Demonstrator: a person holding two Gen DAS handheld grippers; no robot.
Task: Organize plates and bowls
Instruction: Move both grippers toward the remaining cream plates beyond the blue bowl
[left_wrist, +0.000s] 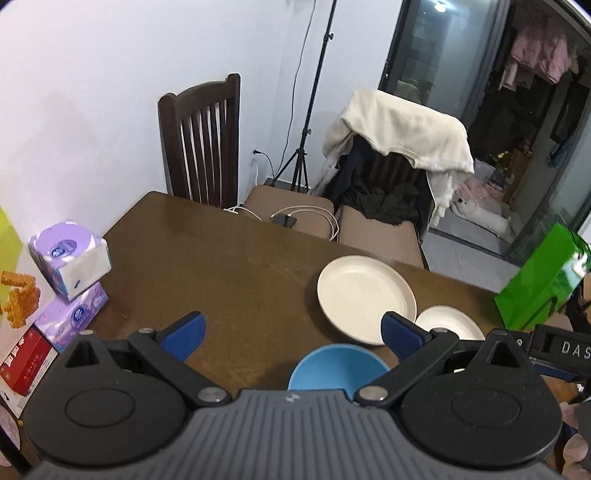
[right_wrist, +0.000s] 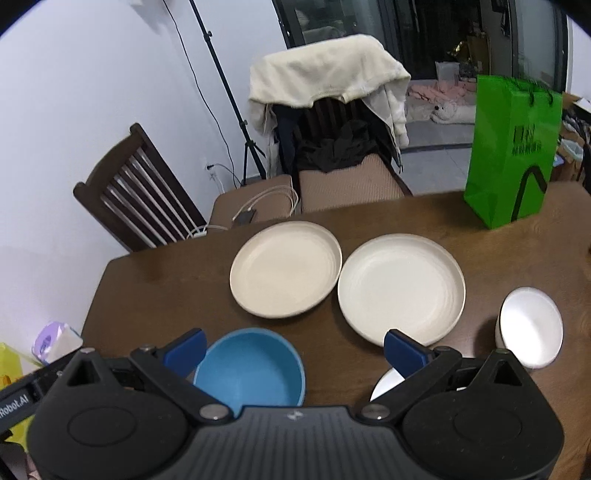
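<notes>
Left hand-held gripper (left_wrist: 293, 332): jaws spread wide, nothing between them, touching nothing. It hangs above the brown worktop (left_wrist: 207, 266), blue bowl (left_wrist: 338, 367) just below and between the blue fingertips (left_wrist: 186, 332).

Right hand-held gripper (right_wrist: 293, 349): also released, jaws wide, empty. Its left finger sits over the near-left rim of the blue bowl (right_wrist: 251, 369); contact cannot be judged. Its right finger overlaps the near edge of the right plate (right_wrist: 400, 286).

Dishes, from the right wrist view: two cream plates lie flat, side by side, rims nearly touching, left plate (right_wrist: 284, 269) slightly farther back. Blue bowl stands upright, mouth up, in front of the left plate. White bowl (right_wrist: 530, 326) sits to the right of the right plate, mouth tipped toward the camera. A sliver of another white dish (right_wrist: 388, 384) shows under the right finger; too hidden to identify. All are round, so no long axis.

Surroundings: green bag (right_wrist: 511, 155) upright at the far right of the worktop; tissue packs (left_wrist: 70, 258) stacked at the left edge; two chairs behind, one draped with a cream garment (right_wrist: 328, 70).
</notes>
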